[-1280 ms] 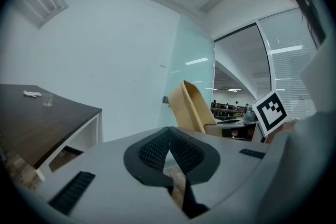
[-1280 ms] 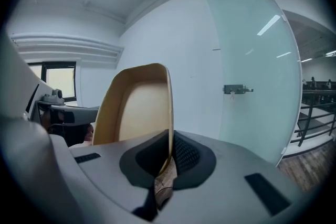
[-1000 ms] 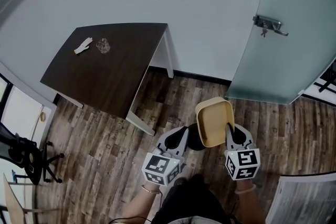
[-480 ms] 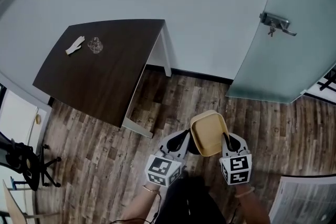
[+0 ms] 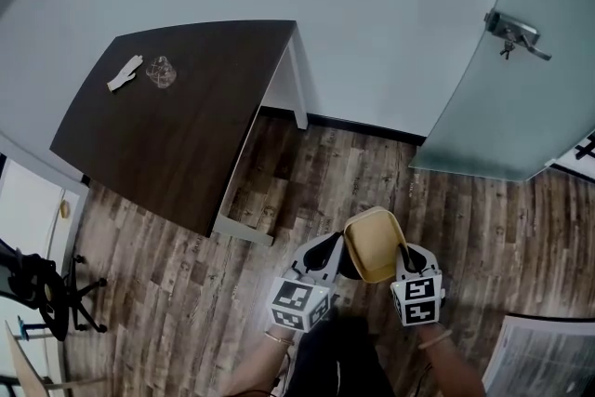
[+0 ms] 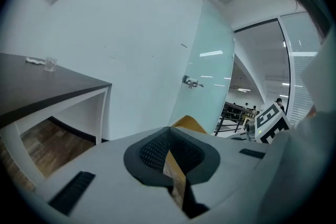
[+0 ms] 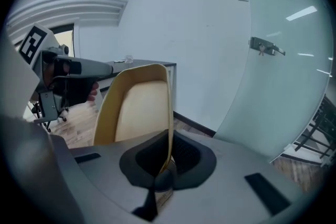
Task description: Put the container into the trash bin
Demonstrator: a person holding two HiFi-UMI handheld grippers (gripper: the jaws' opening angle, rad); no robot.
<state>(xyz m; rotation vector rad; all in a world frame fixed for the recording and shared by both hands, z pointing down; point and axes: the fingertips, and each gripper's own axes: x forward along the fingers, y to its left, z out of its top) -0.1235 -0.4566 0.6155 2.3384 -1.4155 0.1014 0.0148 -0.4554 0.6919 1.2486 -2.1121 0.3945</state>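
Observation:
The container (image 5: 375,244) is a shallow tan tray held on edge above the wood floor, its hollow side facing left. My right gripper (image 5: 403,250) is shut on its right rim; in the right gripper view the rim (image 7: 169,113) runs down between the pads. My left gripper (image 5: 333,248) is at the tray's left rim, jaws closed with a thin tan edge (image 6: 176,178) pinched between them and the tray's (image 6: 189,124) tip showing just past them. A dark shape (image 5: 347,261) lies between the left gripper and the tray; I cannot tell what it is.
A dark table (image 5: 186,125) with white legs stands at the upper left, bearing a small glass (image 5: 161,70) and a white object (image 5: 125,72). A frosted glass door (image 5: 502,107) with a metal handle (image 5: 517,33) is at the right. An office chair (image 5: 37,288) is at the far left.
Both grippers have sunk together with the tray still between them, and the tray now sits lower in the head view. The grip looks the same.

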